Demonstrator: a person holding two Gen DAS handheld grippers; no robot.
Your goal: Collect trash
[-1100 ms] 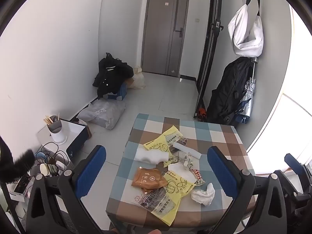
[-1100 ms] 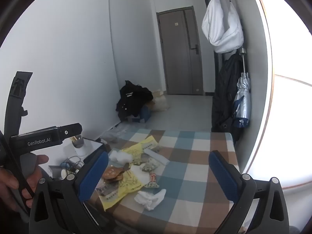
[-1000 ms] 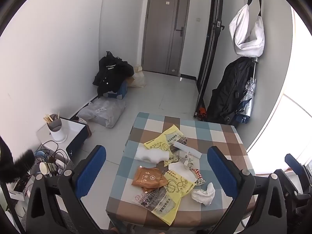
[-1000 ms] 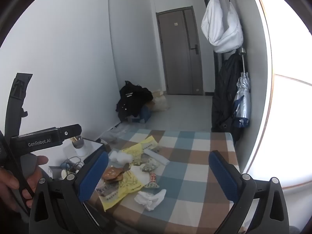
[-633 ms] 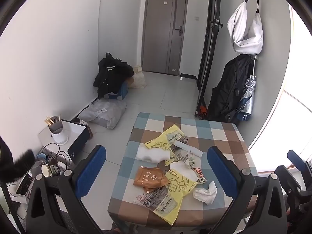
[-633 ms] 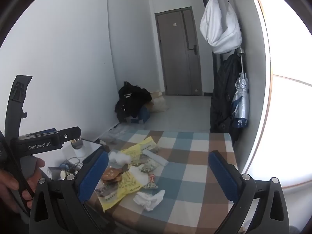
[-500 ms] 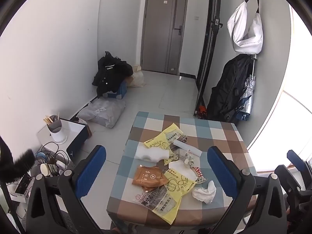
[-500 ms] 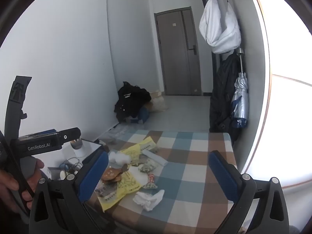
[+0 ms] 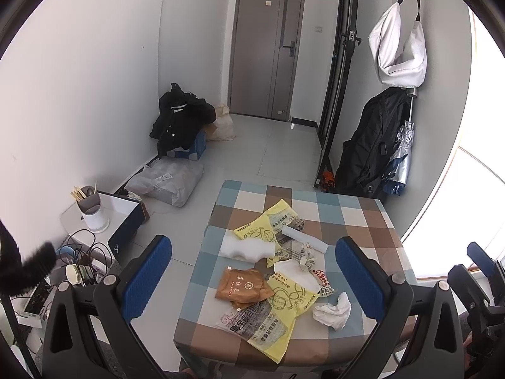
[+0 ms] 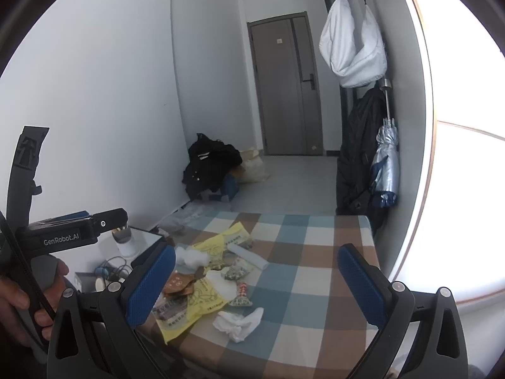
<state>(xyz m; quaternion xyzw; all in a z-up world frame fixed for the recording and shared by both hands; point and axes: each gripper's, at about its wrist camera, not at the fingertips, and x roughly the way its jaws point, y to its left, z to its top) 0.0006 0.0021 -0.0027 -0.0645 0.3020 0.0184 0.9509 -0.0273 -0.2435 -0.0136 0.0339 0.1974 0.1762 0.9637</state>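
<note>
You hold both tools high and back from the table [image 9: 372, 221], likely to survey it before choosing a piece. The trash is heaped toward the table's left half: yellow bags [image 9: 262, 230], a brown pouch [image 9: 241, 287], a crumpled tissue [image 9: 333, 311] nearest the front edge. Left tool [image 9: 252, 271] and right tool [image 10: 257, 281] both have jaws wide apart, empty, well above the heap.

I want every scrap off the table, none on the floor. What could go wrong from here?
The yellow bag overhangs the table edge, so a tug may slide it off. Wrappers overlap, so lifting the brown pouch could drag neighbours. The crumpled tissue is light and may slip from the open right gripper.
</note>
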